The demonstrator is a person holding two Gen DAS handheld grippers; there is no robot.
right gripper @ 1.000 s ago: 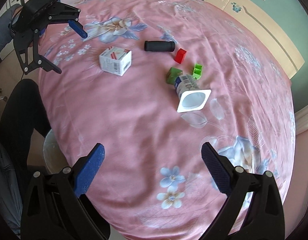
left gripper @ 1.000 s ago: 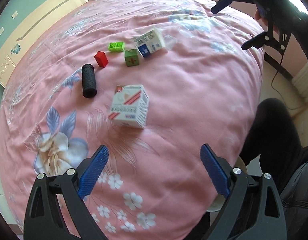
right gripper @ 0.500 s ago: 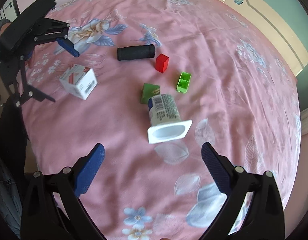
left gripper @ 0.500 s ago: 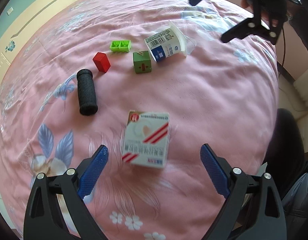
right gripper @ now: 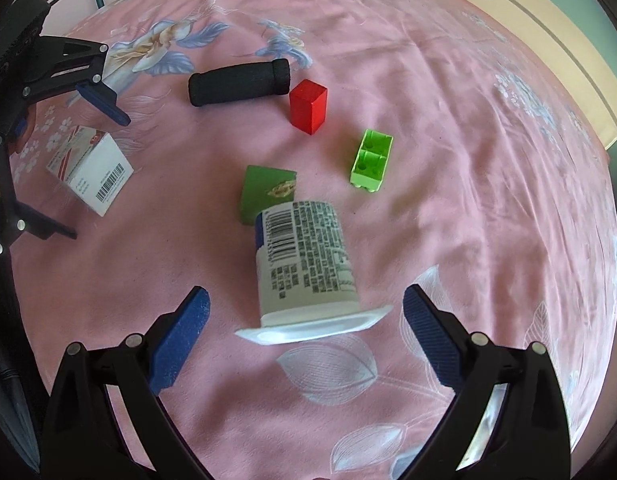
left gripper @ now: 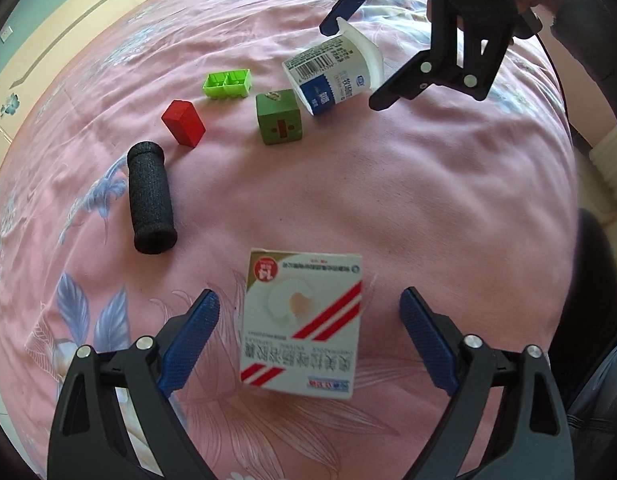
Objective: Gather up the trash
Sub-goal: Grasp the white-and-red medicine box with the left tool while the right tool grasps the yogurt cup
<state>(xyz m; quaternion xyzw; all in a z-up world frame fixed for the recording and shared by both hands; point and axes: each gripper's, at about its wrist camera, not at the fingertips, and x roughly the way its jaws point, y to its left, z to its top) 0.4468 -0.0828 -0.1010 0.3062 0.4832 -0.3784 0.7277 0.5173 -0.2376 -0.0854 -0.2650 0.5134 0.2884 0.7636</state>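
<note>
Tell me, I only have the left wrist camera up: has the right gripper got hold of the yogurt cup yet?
Observer: No. In the right wrist view the yogurt cup lies on its side between the right gripper's open fingers, with bedspread showing on both sides of it.
Operator: Which way does its mouth face?
Observer: Toward that gripper. The rim is nearest its camera, and the base points at the dark green cube.
Operator: Anything on the carton's far side?
Observer: The white carton carries a barcode on the side facing the right camera.
</note>
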